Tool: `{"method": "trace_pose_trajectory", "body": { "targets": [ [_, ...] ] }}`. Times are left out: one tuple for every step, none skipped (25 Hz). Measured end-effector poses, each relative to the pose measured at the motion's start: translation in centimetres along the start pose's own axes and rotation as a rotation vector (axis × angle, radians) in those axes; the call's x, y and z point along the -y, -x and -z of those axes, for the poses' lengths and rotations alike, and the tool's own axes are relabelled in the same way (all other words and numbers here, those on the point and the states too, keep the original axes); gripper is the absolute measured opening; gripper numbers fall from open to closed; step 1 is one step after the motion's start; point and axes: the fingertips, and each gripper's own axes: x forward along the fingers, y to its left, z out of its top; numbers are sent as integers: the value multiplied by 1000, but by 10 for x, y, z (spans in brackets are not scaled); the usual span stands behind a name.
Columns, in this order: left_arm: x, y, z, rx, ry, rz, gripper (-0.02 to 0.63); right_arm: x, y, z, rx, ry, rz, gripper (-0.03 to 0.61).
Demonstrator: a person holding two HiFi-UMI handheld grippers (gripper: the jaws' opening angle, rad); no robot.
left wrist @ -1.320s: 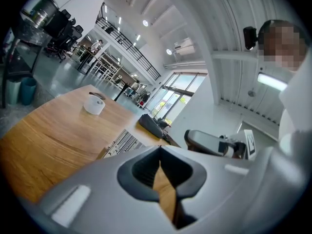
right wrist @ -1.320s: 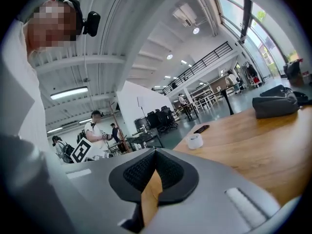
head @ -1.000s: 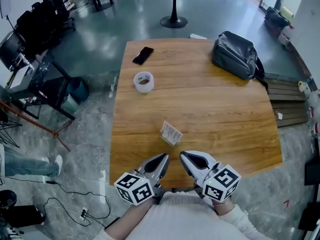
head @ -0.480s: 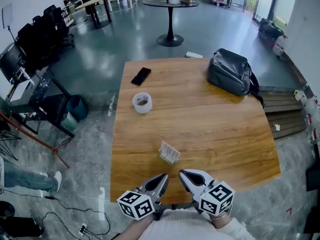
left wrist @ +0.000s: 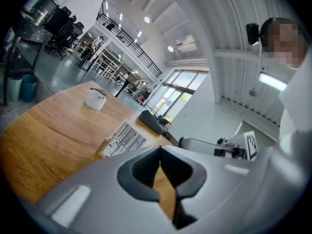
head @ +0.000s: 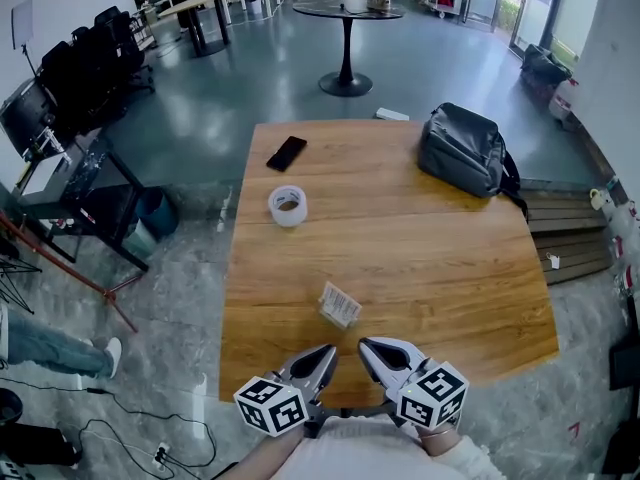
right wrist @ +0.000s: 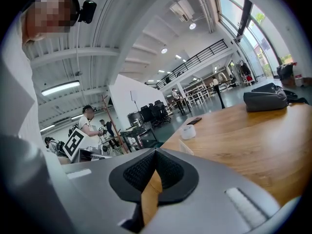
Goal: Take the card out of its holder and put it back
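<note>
Just one card (head: pixel 340 304), two closed tongs (head: pixel 327 351) (head: pixel 365 345).

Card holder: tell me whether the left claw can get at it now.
Probably yes. The card holder lies just ahead of the left claw on the table, with nothing between them; the claw is shut and must open first.

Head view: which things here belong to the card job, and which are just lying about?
Job: card in its holder; left gripper and right gripper, both shut and empty, short of the card.

Lying about: tape roll; phone; grey bag.
</note>
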Motion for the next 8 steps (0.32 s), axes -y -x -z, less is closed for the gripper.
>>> {"method": "trace_pose_trajectory", "body": {
  "targets": [
    [0, 0, 0, 0, 0, 1, 8, 0, -1, 0, -2, 3, -3, -2],
    [0, 0, 0, 1, 1, 2, 8, -1, -2, 0, -6, 6, -6, -2],
    [-1, -1, 0, 1, 2, 3, 8, -2, -2, 1, -11, 7, -10, -2],
    [-1, -1, 0, 2, 1, 4, 8, -2, -3, 2, -15, 8, -12, -2],
    [-1, -2, -1, 1, 0, 6, 8, -2, -3, 3, -17, 9, -14, -2],
    [0, -2, -1, 0, -1, 8, 8, -2, -4, 3, -19, 9, -15, -2],
    [0, -3, 0, -2, -1, 11, 8, -2, -4, 4, -20, 10, -16, -2],
    [0, -4, 0, -4, -1, 14, 8, -2, -4, 5, -21, 10, -17, -2]
  ]
}}
